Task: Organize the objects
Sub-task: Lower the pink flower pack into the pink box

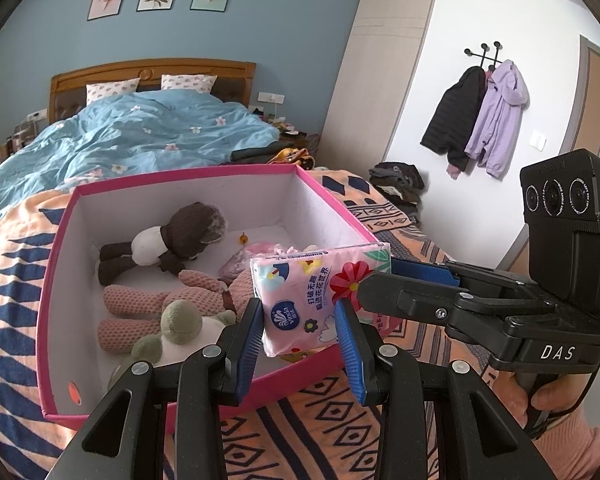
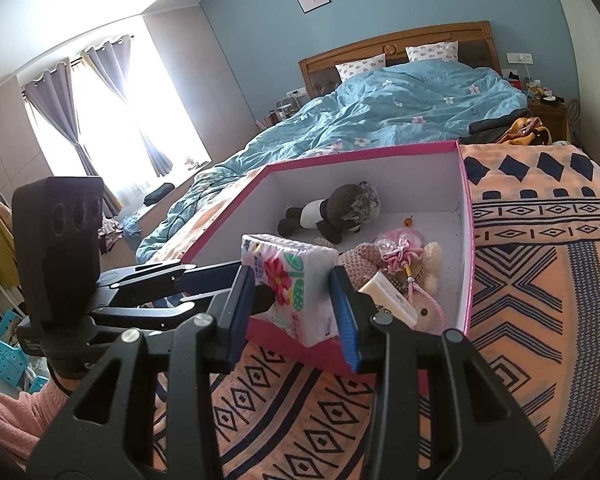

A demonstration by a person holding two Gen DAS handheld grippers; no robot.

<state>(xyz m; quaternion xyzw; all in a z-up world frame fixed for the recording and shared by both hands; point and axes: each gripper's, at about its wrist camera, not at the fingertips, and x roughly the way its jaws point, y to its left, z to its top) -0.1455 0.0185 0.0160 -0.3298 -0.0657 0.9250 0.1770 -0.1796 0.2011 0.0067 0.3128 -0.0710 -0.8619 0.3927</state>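
Two grippers are clamped on one soft tissue pack (image 1: 320, 300) at once, holding it in the air above the near rim of the pink storage box (image 1: 180, 178) that sits on the patterned blanket (image 2: 540, 280). The left gripper (image 1: 300, 320) pinches the pack across its lower end; the right gripper (image 2: 292, 296) comes in from the side and nips the flowered end, pads pressed into the wrapper on both.

From where I stand, the trouble is that shared hold. If one hand lets go late or pulls while the other is clenched, the thin wrapper could stretch or tear, or the pack could twist out sideways and land on the blanket instead of inside. The box floor already holds a brown plush toy (image 1: 172, 240), a pink knitted doll (image 1: 156, 300) and a green plush (image 1: 176, 328), so a dropped pack may settle crooked on top of them.
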